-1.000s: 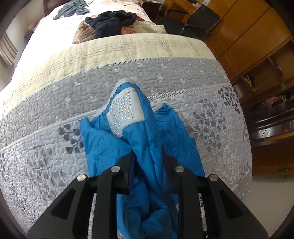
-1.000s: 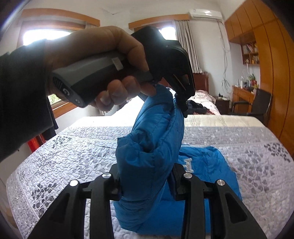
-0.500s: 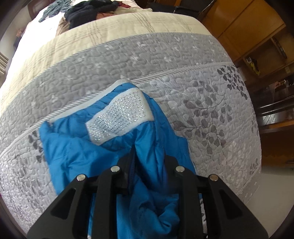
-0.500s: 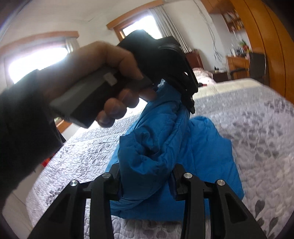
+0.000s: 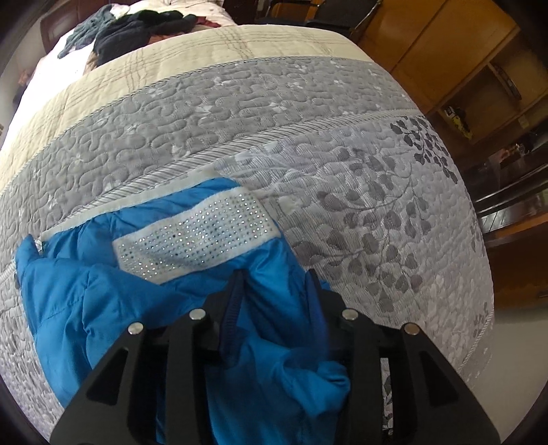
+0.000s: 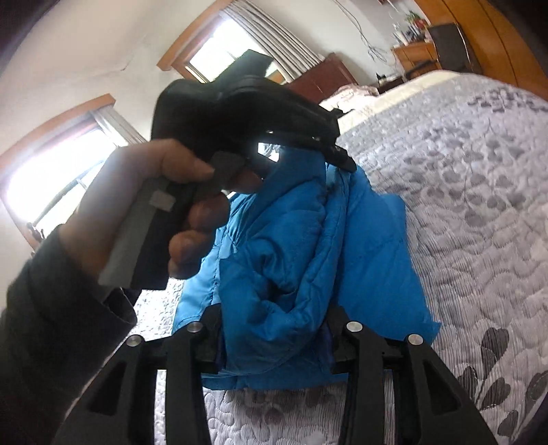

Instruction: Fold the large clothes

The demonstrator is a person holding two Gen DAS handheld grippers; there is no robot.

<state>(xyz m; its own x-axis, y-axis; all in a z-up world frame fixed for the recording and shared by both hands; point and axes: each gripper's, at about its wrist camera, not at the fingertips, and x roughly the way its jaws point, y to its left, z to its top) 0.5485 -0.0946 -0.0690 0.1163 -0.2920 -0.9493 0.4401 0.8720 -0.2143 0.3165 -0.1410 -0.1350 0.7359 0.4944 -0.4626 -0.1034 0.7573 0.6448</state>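
Note:
A bright blue padded jacket point(image 5: 113, 294) with a white rhinestone-studded band point(image 5: 195, 236) lies partly on the grey quilted bed point(image 5: 308, 143). My left gripper point(image 5: 275, 284) is shut on a bunched blue fold of it near the zip. In the right wrist view the same jacket point(image 6: 291, 246) hangs between the two grippers. My right gripper point(image 6: 274, 325) is shut on its lower folds. Above, a person's hand point(image 6: 144, 205) holds the left gripper point(image 6: 339, 155), clamped on the jacket's upper edge.
A heap of dark clothes point(image 5: 130, 30) lies at the far end of the bed. Wooden cabinets point(image 5: 462, 68) and a black chair point(image 5: 325, 17) stand to the right, past the bed's edge. Windows point(image 6: 51, 171) and a wooden desk point(image 6: 414, 58) are along the walls.
The left gripper has tilted further over the bed and dropped lower. The jacket has spread out to the left, and its white band now lies flatter. Both grippers kept their hold.

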